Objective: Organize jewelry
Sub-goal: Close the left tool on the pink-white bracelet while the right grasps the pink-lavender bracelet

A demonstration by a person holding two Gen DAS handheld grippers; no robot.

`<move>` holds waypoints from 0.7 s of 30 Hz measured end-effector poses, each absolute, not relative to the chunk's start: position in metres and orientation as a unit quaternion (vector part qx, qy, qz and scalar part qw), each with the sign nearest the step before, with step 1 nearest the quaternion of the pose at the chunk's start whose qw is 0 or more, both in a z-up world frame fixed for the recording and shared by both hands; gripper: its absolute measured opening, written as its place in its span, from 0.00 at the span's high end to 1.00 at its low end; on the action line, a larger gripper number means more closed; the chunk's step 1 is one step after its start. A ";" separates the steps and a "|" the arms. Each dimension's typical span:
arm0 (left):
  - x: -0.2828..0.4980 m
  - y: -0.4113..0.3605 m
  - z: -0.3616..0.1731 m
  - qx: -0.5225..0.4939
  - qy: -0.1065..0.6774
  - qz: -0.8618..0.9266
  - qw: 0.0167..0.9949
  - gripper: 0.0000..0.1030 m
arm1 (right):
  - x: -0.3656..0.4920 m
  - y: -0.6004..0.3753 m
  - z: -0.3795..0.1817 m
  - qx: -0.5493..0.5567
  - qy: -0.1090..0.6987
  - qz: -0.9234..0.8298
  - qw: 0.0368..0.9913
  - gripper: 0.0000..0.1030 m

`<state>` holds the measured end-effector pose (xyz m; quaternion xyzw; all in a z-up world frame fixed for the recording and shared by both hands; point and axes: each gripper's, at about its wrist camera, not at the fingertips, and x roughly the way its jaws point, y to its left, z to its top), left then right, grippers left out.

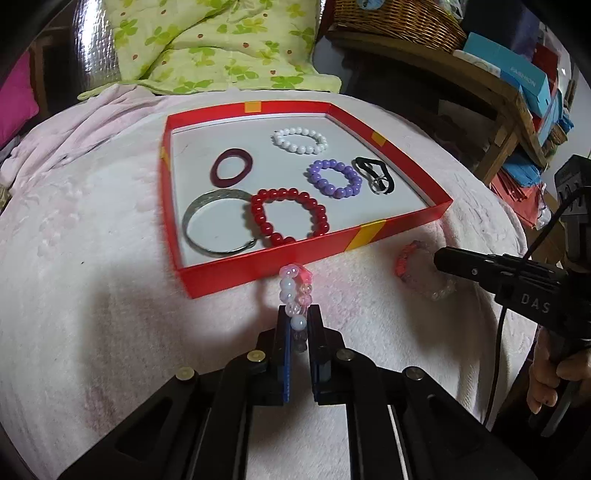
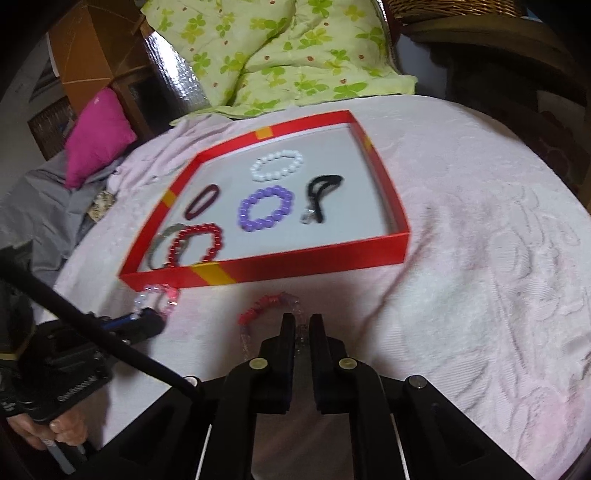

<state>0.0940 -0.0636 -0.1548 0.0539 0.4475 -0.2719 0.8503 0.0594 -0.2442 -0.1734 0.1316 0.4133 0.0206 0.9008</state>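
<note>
A red tray [image 1: 314, 251] [image 2: 332, 258] lies on a pink blanket and holds a white bead bracelet [image 1: 300, 140], a purple one [image 1: 334, 179], a red one [image 1: 288, 218], a silver bangle [image 1: 214, 225], a maroon hair band [image 1: 232, 168] and a black hair tie [image 1: 375, 174]. My left gripper [image 1: 298, 314] [image 2: 147, 317] is shut on a pink-and-white bead bracelet [image 1: 293, 291] just before the tray's near wall. My right gripper [image 2: 303, 321] [image 1: 443, 258] is closed around a red-and-clear bracelet [image 2: 266, 306] [image 1: 406, 266] lying on the blanket.
A green floral quilt [image 1: 221, 48] lies behind the tray. A wooden shelf [image 1: 498, 88] with boxes and a wicker basket [image 1: 399, 18] stands at the right. A magenta cushion [image 2: 96, 136] lies at the left.
</note>
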 end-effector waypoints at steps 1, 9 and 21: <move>0.093 -0.061 -0.153 0.052 0.447 -0.271 0.851 0.92 | 0.058 -0.243 -0.172 0.135 0.411 0.026 0.901 0.92; 0.085 -0.034 -0.139 0.048 0.434 -0.262 0.861 0.92 | 0.052 -0.234 -0.156 0.156 0.390 0.050 0.906 0.92; 0.075 -0.003 -0.129 0.036 0.416 -0.249 0.874 0.92 | 0.047 -0.220 -0.145 0.158 0.376 0.056 0.911 0.92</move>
